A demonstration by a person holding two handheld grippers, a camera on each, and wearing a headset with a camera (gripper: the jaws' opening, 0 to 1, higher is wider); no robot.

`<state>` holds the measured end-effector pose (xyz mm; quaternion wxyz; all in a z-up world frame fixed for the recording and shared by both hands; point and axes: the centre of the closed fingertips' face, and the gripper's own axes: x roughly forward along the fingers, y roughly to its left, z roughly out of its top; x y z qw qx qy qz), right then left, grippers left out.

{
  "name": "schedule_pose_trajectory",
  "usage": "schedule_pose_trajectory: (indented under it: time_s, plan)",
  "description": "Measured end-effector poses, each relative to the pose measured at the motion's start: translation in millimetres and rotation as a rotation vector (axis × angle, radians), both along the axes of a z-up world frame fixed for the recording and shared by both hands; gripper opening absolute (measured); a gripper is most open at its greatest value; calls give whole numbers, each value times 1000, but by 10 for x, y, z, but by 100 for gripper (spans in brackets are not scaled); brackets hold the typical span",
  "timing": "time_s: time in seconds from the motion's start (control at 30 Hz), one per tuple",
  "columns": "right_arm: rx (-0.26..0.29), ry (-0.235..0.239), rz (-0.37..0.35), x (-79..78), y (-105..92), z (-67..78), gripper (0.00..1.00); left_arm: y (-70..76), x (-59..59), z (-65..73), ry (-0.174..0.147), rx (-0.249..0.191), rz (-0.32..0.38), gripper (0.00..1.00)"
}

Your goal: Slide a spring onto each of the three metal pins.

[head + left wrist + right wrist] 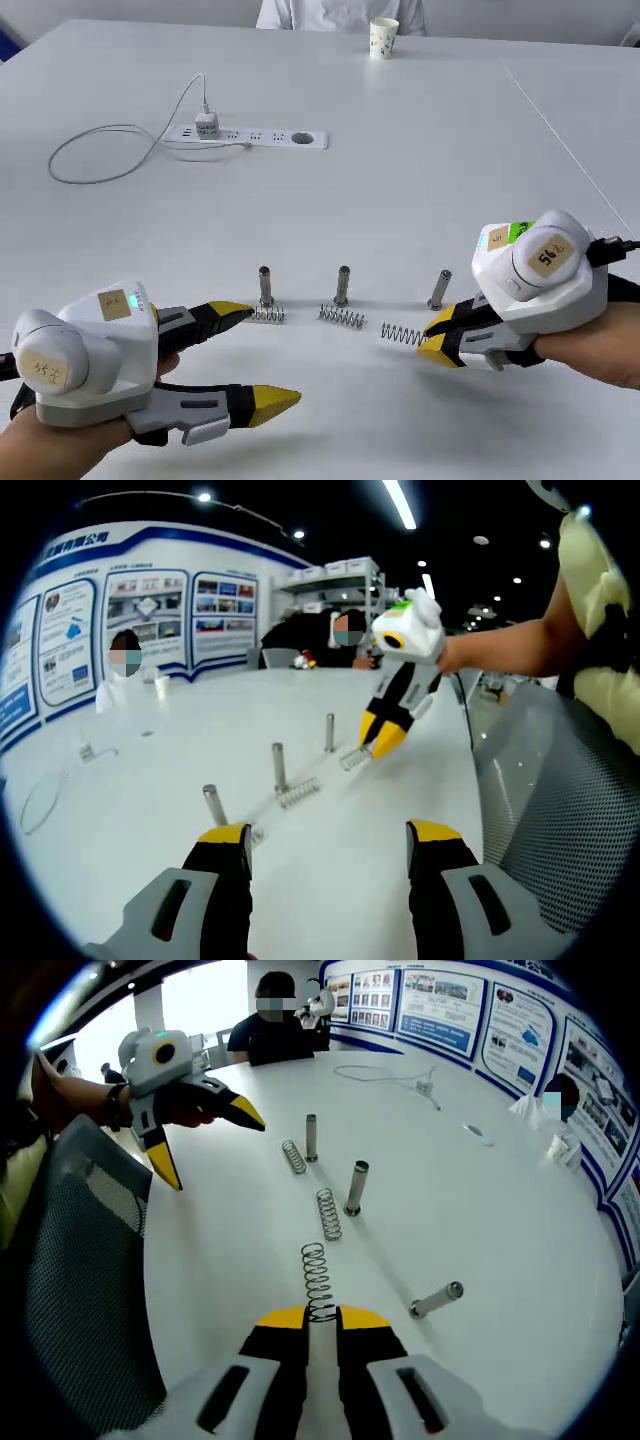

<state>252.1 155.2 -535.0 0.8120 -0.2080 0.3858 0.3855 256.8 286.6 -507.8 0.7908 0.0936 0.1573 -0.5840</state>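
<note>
Left gripper (272,355) with jaws wide apart; right gripper (432,335) (jaws nearly together) tight on one spring (316,1278).

Left gripper (275,357): white-grey shell, black fingers, yellow tips, tan label, teal light. Right gripper (432,341): same white, black, yellow; tan label, green patch on top. Right spring (402,334) at right fingertips: dull silver coil. Middle spring (342,317) and left spring (268,314): same silver. Left pin (265,285), middle pin (343,285), right pin (440,290), just beyond fingertips: grey steel, darker tops. Table (450,180): pale grey-white. Far past fingertips: white power strip (245,136); paper cup (383,38), white with green speckle
</note>
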Motion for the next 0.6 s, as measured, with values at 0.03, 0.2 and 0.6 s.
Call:
schedule_pose_trajectory:
  time_s: [0.03,0.2,0.6]
  plan:
    - [1,-1,3,4,12,7,11,-7,-1,1,1,-1,-2,63]
    - [9,-2,27,3,93,23,11,-56,-26,-3,-2,1,-19,62]
    - [8,-4,87,-27,255,55,11,-148,-79,-25,-7,19,-67,56]
